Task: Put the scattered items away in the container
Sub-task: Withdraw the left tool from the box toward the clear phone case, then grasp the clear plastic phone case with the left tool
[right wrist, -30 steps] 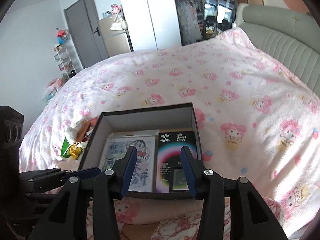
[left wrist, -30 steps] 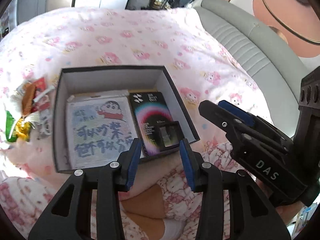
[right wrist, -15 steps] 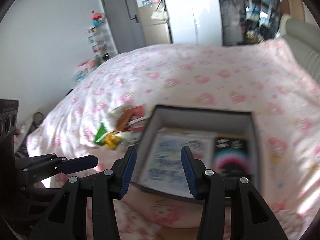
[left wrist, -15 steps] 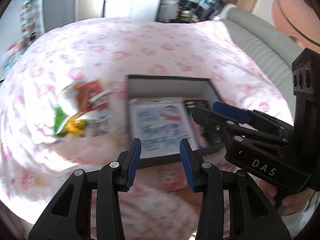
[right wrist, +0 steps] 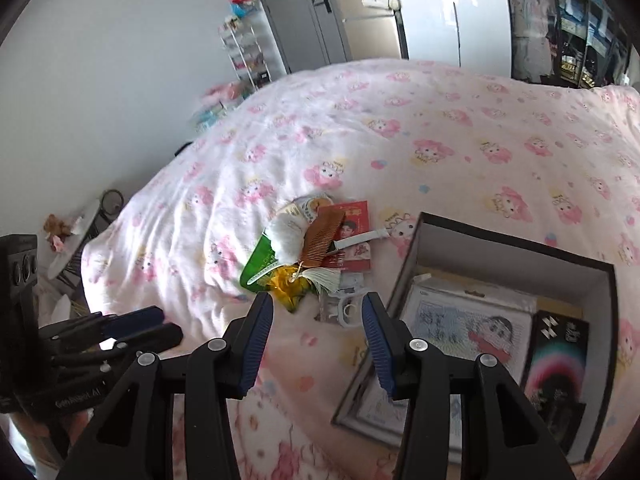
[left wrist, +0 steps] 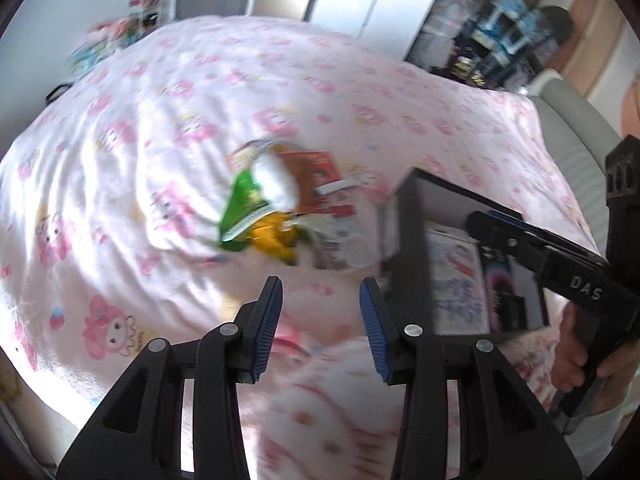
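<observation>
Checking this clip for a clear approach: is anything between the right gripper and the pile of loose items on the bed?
Nothing visible blocks it. The right gripper is open and empty, with only bare pink bedspread between its fingers and the pile. The black box sits off to the right, and the left gripper is off to the left.

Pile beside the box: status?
Left gripper and right gripper open, empty. Pile on bedspread, outside box. Nothing blocking.

A pink-patterned bed [right wrist: 400,152] fronts a grey door [right wrist: 304,12] and white wall [right wrist: 120,60].
</observation>
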